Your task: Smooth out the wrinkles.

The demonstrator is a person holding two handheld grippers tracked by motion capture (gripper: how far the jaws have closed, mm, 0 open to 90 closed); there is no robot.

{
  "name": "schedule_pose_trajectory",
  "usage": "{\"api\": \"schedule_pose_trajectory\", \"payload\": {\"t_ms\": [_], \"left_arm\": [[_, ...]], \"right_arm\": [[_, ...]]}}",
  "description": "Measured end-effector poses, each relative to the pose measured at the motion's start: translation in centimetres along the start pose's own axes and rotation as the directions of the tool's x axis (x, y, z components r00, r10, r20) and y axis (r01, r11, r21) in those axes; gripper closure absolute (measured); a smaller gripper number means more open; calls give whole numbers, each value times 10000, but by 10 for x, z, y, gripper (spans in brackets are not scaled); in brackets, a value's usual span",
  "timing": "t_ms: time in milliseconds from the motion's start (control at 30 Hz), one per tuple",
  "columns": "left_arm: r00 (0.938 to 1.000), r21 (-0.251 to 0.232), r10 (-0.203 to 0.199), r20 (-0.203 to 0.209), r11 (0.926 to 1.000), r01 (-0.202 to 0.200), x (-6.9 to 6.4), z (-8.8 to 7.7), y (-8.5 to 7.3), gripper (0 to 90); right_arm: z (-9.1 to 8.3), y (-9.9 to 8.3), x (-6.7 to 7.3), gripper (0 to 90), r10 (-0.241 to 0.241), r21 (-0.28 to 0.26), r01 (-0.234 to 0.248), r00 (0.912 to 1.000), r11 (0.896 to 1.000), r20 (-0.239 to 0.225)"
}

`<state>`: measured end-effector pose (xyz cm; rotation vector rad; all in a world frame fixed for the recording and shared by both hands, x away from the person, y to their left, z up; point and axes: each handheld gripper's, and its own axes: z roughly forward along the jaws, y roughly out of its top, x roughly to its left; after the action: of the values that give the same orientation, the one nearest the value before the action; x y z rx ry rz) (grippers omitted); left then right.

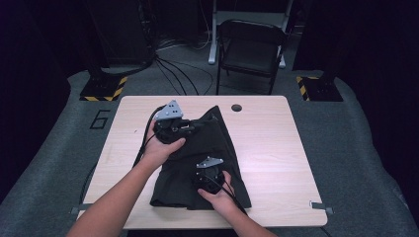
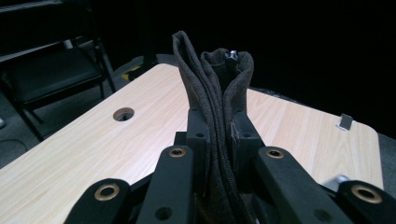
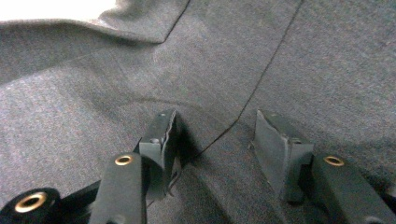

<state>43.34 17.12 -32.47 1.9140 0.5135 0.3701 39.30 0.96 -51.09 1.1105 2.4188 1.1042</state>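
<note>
A dark grey garment [image 1: 212, 143] lies spread on the light wooden table [image 1: 276, 148]. My left gripper [image 1: 193, 125], held from the left, is shut on a bunched fold at the garment's upper edge. In the left gripper view the fold [image 2: 212, 79] stands up between the jaws [image 2: 219, 123], with a small metal fastener [image 2: 232, 56] at its top. My right gripper [image 1: 210, 174] points down onto the garment's lower middle. Its jaws [image 3: 217, 128] stand apart, resting on the flat cloth [image 3: 93, 84] on either side of a seam [image 3: 266, 70], pinching nothing.
The table has a round cable hole [image 1: 236, 107] near its far edge and a small clip [image 1: 316, 205] at the near right corner. A black folding chair [image 1: 249, 47] and floor cables [image 1: 173, 69] lie beyond. Yellow-striped stand bases [image 1: 101, 89] flank the table.
</note>
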Motion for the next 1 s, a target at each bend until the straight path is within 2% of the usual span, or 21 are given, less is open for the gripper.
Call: {"api": "schedule_pose_trajectory", "payload": {"t_ms": [67,100,200,233,333,400,533,567,633,667,833,900,1000], "left_arm": [[10000,1,-5,65,10000,5,-2,0,-1,813],[9999,27,86,79,10000,-86,-2,0,-2,812],[9998,93,46,197,9999,-48,-2,0,-6,812],[9997,167,81,244,9998,-86,-2,0,-8,812],[9997,277,135,179,9995,-140,-1,-1,-13,812],[9999,224,-18,145,9997,14,-2,-1,-16,812],[9999,310,15,164,9995,-20,-1,-3,-21,812],[9999,268,-25,114,9996,22,-1,-3,-21,812],[9999,237,-79,137,9997,76,-2,-4,-23,811],[9998,216,-99,162,9997,96,-3,-4,-24,812],[9994,232,-73,329,9997,65,-6,-4,-28,811],[9990,328,-41,437,9995,27,-8,-4,-30,811],[9986,375,17,530,9993,-37,-10,-3,-33,812]], "right_arm": [[1,1,-3,498,142,86,-143,9997,9999,175],[2,2,-6,498,48,-15,-48,9998,10000,213],[3,4,-8,495,329,-23,-329,9993,9995,163],[2,4,-10,488,81,89,-82,9999,9999,148],[0,4,-9,474,175,-62,-174,9998,9998,138],[-7,4,-9,481,158,-72,-157,9996,9999,234],[-24,4,-14,485,59,-152,-55,9997,9999,249],[-27,4,-17,485,99,-188,-94,9996,9998,261],[-33,3,-21,485,501,-151,-497,9983,9987,283],[-36,2,-27,485,452,-224,-443,9981,9988,412],[-43,-6,-36,489,512,-111,-508,9981,9986,347],[-43,-11,-39,490,306,28,-307,9982,9995,507],[-42,-16,-42,495,318,102,-326,9972,9994,679]]}}
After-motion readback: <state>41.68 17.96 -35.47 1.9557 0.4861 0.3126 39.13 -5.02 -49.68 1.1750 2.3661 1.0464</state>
